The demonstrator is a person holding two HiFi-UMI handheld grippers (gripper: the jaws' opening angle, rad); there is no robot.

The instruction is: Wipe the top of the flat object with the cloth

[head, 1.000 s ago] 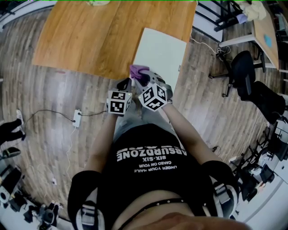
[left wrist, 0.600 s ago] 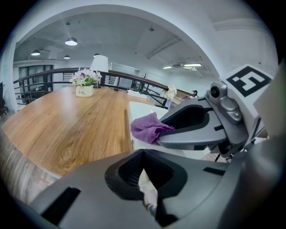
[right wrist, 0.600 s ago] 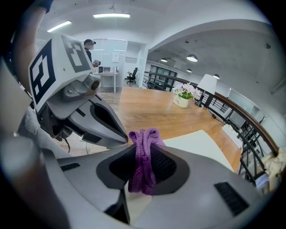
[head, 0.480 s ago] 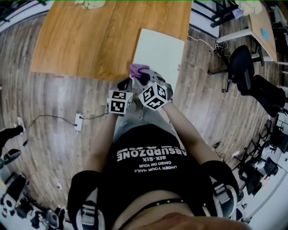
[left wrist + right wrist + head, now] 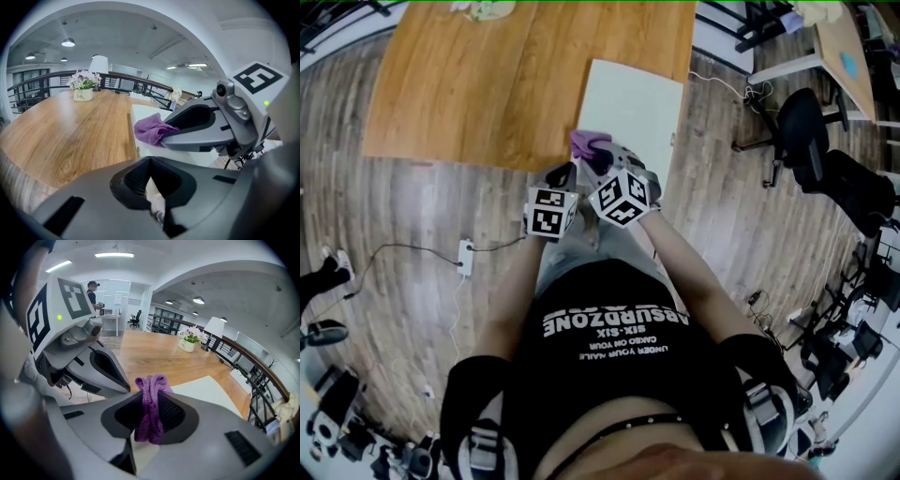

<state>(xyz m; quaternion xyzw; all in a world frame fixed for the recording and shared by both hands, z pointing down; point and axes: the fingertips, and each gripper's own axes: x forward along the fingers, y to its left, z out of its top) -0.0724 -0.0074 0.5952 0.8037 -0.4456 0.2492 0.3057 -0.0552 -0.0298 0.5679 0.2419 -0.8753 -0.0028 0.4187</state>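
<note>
Right claw [image 5: 151,425], cloth [image 5: 151,401] pinched between jaws (purple)

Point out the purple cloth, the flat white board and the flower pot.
purple cloth [image 5: 149,408]: right gripper view, on the bunched folds between the jaws.
flat white board [image 5: 633,103]: head view, on its bare top.
flower pot [image 5: 83,95]: left gripper view, on its labelled front.

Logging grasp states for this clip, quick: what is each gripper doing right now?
Left gripper: shut, nothing between its jaws.
Right gripper: shut on the purple cloth.
</note>
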